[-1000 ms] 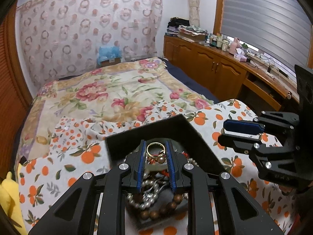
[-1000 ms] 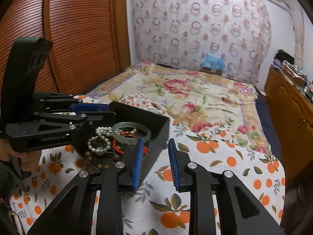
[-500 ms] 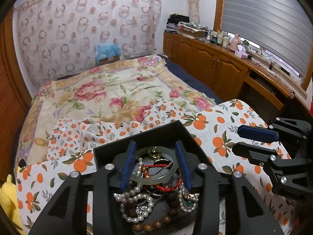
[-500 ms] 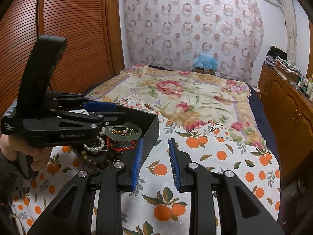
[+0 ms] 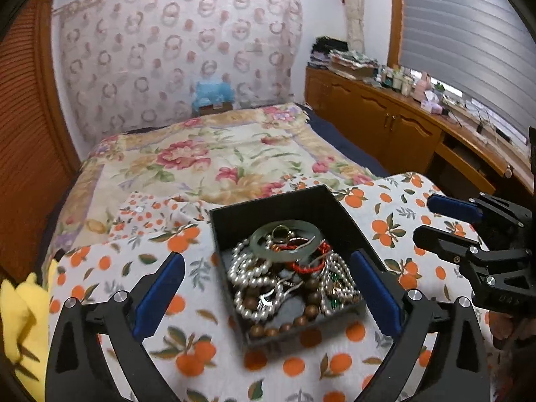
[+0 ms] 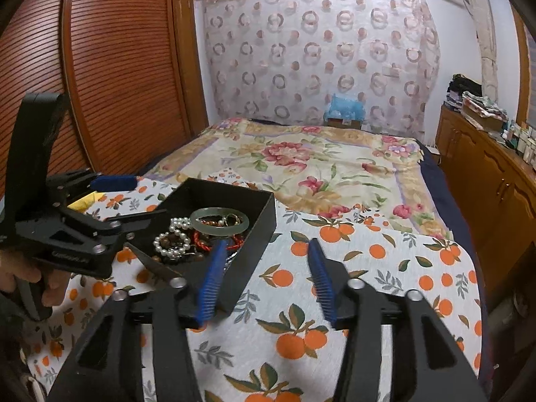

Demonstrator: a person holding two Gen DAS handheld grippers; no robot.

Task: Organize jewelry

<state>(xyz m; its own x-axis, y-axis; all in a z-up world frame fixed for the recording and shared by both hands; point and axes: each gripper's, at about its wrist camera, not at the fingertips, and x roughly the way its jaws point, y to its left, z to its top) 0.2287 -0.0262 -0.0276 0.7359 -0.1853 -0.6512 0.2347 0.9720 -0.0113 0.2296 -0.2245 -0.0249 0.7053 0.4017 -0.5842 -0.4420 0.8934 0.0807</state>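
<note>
A black open jewelry box (image 5: pixel 301 201) (image 6: pixel 261 231) sits on the orange-print cloth. It holds a pale green jade bangle (image 5: pixel 259 239) (image 6: pixel 201 216), a gold ring (image 5: pixel 280 231) inside the bangle, pearl strands (image 5: pixel 244 274) (image 6: pixel 169 238), brown wooden beads (image 5: pixel 310 311) and a red cord (image 5: pixel 306 266). My left gripper (image 5: pixel 268 288) is wide open and empty, its fingers on either side of the box's near part. My right gripper (image 6: pixel 266 279) is open and empty, over the cloth at the box's right corner.
The orange-print cloth (image 5: pixel 385 201) (image 6: pixel 385 268) covers a table end against a floral bed (image 5: pixel 217 157). A yellow cloth (image 5: pixel 16 305) lies at the left. Wooden cabinets (image 5: pixel 402 134) stand at the right, a slatted wardrobe (image 6: pixel 117 67) at the left.
My left gripper let go of the gold ring into the box, opened wide and pulled back. My right gripper opened wider.
</note>
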